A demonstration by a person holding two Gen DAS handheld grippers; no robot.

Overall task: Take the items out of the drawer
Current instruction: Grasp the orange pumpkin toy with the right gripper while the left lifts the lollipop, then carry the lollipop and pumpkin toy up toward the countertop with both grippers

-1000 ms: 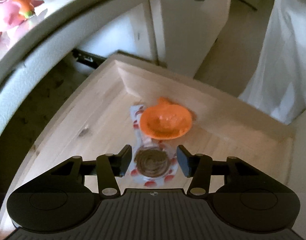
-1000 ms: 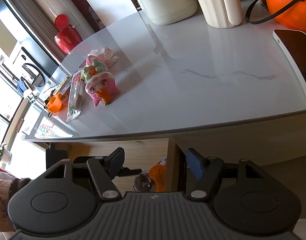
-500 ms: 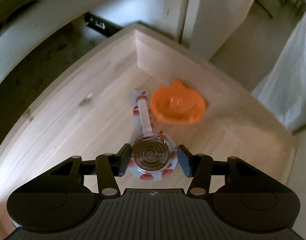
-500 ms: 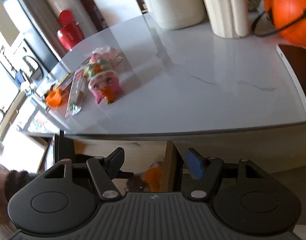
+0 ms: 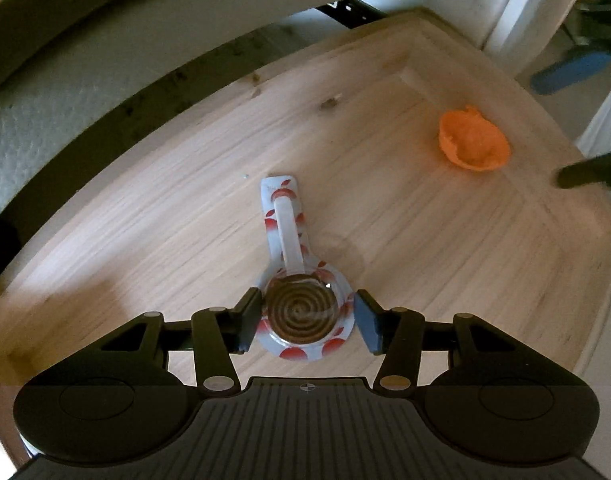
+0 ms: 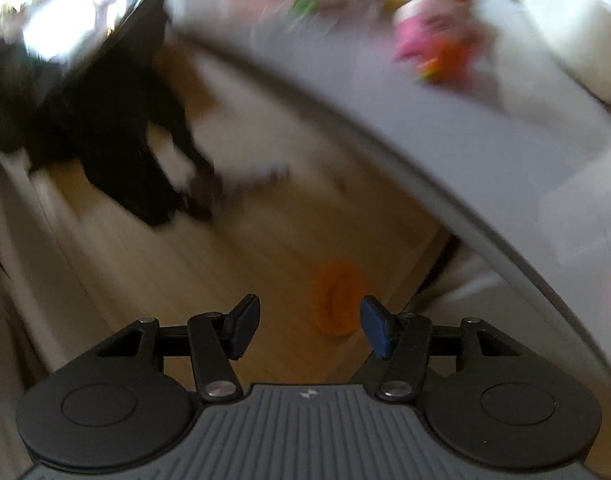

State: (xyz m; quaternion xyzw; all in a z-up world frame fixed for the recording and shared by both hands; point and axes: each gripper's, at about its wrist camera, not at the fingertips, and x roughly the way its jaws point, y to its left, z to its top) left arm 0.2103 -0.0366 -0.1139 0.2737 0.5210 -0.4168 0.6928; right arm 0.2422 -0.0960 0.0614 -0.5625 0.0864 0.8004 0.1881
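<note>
The left tool (image 5: pixel 307 322) points down into the open pale wooden drawer (image 5: pixel 177 216), its jaws spread wide either side of the wrapped brown spiral lollipop (image 5: pixel 301 314) lying on the drawer floor; pad contact cannot be confirmed. The small orange pumpkin-shaped cup (image 5: pixel 473 146) lies well apart near the drawer corner. The right tool (image 6: pixel 309 326), jaws just closing yet still apart and empty, hangs over that cup in a blurred view.

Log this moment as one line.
left gripper: jaws open around wrapped brown spiral lollipop | right gripper: open, empty | orange pumpkin-shaped cup: in wooden drawer
</note>
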